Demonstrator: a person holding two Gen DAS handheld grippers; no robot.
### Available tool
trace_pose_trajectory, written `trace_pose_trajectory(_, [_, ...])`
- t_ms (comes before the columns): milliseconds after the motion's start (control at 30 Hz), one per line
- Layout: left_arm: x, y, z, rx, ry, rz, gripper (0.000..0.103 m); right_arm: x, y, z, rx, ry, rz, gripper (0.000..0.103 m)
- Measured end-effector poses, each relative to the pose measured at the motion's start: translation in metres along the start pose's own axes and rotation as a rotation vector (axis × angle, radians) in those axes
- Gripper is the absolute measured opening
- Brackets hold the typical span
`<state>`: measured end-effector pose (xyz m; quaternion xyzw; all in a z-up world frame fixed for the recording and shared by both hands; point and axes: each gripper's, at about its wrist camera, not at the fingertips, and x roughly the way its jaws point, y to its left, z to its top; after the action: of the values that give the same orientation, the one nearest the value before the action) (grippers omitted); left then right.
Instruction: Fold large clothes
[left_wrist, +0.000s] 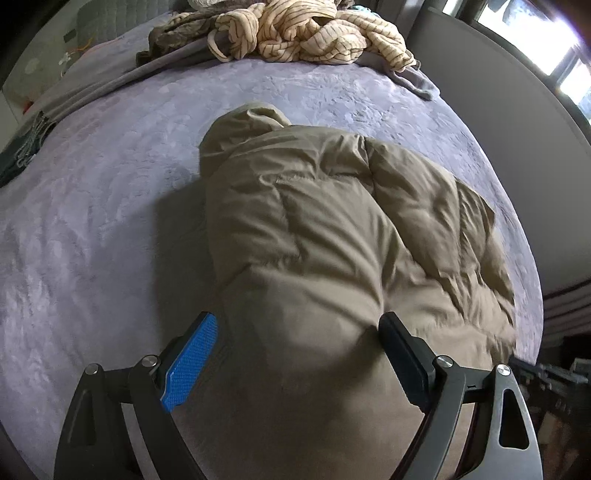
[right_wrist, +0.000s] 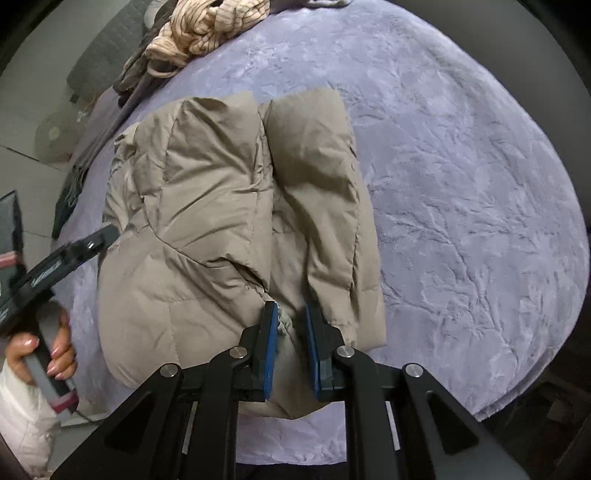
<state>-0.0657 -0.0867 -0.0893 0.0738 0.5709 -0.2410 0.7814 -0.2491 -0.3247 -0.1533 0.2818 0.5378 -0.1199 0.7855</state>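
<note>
A tan puffer jacket (left_wrist: 332, 229) lies folded on the lilac bedspread (left_wrist: 92, 221); it also shows in the right wrist view (right_wrist: 207, 206), with a sleeve laid along its right side. My left gripper (left_wrist: 299, 325) is open wide, its fingers straddling the jacket's near end. My right gripper (right_wrist: 291, 317) has its jaws narrowed on a bunch of the jacket's near edge. The left gripper's tool (right_wrist: 66, 258) and the hand holding it appear at the left of the right wrist view.
A heap of cream striped cloth (left_wrist: 306, 33) and dark garments (left_wrist: 173, 37) lies at the bed's far end, also in the right wrist view (right_wrist: 207, 26). A grey scarf (left_wrist: 74, 99) runs along the left edge. The bed's right edge (left_wrist: 532, 229) drops to a wall.
</note>
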Motion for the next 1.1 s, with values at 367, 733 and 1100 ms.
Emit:
trace_pose_trajectory(367, [-0.034,0.012,-0.039,0.042,0.001,0.014,0.100,-0.025,0.026,-0.018,0.023,-0.104,-0.034,0.039])
trace_pose_trajectory(733, [-0.044,0.019,-0.054,0.037,0.001,0.022,0.102,-0.042,0.034,-0.025,0.021,-0.139,-0.044,0.053])
trace_pose_trajectory(1100, [-0.025,0.015,-0.036,-0.072,0.064,0.039,0.102,-0.028,0.005,0.033,-0.043,-0.040,0.027,0.079])
